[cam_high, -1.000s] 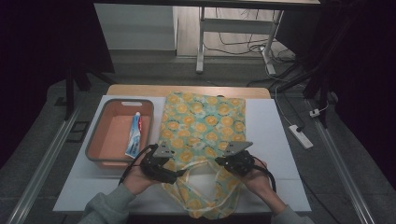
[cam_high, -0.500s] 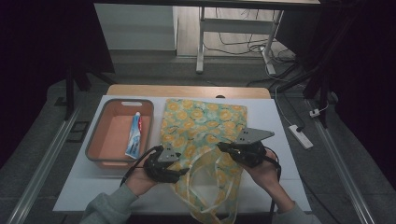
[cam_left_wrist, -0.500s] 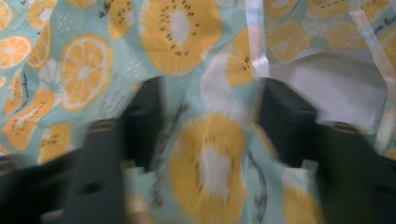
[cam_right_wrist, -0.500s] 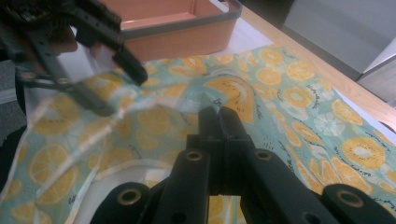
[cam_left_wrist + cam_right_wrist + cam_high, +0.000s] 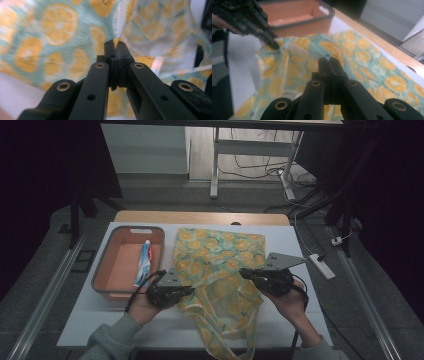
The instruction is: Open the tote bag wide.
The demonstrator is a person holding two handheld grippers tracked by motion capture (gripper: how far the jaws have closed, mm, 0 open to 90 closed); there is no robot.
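A cloth bag (image 5: 220, 252) printed with orange slices lies on the white table, its handles (image 5: 220, 325) trailing toward the near edge. My left gripper (image 5: 191, 290) has just been closing and now pinches the bag's left mouth edge; its jaws (image 5: 114, 43) meet on the cloth (image 5: 57, 32). My right gripper (image 5: 242, 271) is shut on the opposite mouth edge and holds it a little above the table. In the right gripper view its jaws (image 5: 329, 60) nip the fabric (image 5: 367, 67), and the left gripper (image 5: 272, 43) holds the far side.
An orange tray (image 5: 102, 270) stands at the left of the bag, with a toothpaste tube (image 5: 144, 262) lying in it. White tabletop (image 5: 95, 320) shows near the front left. A power strip (image 5: 320, 265) lies off the table's right side.
The right gripper rose with its edge of the bag. The left gripper shut on the other edge and lifted slightly, so the bag's mouth now stands open between them.
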